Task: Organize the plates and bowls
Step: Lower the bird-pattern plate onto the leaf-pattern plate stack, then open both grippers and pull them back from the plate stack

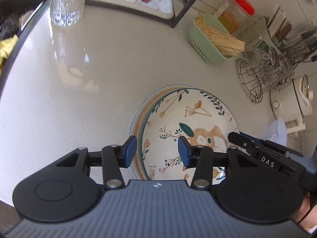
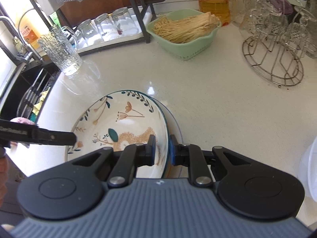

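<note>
A white bowl (image 1: 188, 115) painted with flowers and a bear rests on a stack of plates (image 1: 137, 117) on the pale counter. My left gripper (image 1: 157, 150) is open and straddles the bowl's left rim: one blue pad is outside, the other inside, and neither touches it. In the right wrist view my right gripper (image 2: 162, 150) is shut on the right rim of the bowl (image 2: 118, 119), with a plate edge (image 2: 175, 119) showing just beyond. Each view catches the other gripper's finger (image 1: 243, 141) (image 2: 57, 136) at the opposite rim.
A textured glass (image 2: 61, 53) stands near the sink (image 2: 23, 91) at the left. A green basket of dried noodles (image 2: 184, 33), a wire rack of glass cups (image 2: 277, 55) and a tray of upturned glasses (image 2: 105, 27) line the back. A white pot (image 1: 291, 99) sits at the right.
</note>
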### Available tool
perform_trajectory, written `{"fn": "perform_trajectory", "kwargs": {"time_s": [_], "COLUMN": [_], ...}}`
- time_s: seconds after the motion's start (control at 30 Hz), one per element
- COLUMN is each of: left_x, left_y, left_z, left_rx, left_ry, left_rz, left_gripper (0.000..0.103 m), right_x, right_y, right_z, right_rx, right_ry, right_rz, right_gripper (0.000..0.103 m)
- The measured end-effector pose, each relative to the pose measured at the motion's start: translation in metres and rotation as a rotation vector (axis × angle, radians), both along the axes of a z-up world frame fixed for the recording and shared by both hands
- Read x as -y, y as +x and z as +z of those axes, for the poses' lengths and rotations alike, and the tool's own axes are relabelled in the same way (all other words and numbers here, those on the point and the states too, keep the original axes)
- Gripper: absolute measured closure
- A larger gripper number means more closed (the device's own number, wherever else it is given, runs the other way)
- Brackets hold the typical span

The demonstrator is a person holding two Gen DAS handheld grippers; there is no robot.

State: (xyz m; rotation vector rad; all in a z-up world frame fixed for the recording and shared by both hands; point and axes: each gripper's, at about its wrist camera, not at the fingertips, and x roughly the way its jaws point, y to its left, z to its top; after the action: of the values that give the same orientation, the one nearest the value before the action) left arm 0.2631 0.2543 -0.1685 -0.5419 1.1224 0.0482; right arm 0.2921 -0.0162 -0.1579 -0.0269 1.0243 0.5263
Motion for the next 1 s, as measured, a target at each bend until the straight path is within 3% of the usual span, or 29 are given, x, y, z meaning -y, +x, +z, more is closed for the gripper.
{"fn": "perform_trajectory", "kwargs": {"time_s": [0.3, 0.5, 0.6, 0.77, 1.0], "left_x": [0.011, 0.014, 0.026, 0.049, 0.083], "left_y": [-0.007, -0.02, -0.028, -0.045, -0.068], "left_z": [0.019, 0.046, 0.067, 0.098, 0.126], "left_rx": [0.052, 0.115, 0.163, 0.236, 0.332], "left_ry": [0.05, 0.112, 0.24, 0.311, 0.335], "left_rz": [-0.017, 0.007, -0.016, -0.024, 0.008], "left_gripper": [0.052, 0.052, 0.052, 0.052, 0.052], "right_x": [-0.004, 0.004, 0.012, 0.027, 0.05], "right_y": [-0.01, -0.02, -0.026, -0.042, -0.062], "right_z": [0.003, 0.022, 0.035, 0.059, 0.086], "right_rx": [0.057, 0.083, 0.1, 0.146, 0.214], "right_ry": [-0.052, 0.011, 0.053, 0.103, 0.13], "right_rz": [0.026, 0.032, 0.008, -0.014, 0.012], "right_gripper": [0.085, 0.086, 0.086, 0.086, 0.085]}}
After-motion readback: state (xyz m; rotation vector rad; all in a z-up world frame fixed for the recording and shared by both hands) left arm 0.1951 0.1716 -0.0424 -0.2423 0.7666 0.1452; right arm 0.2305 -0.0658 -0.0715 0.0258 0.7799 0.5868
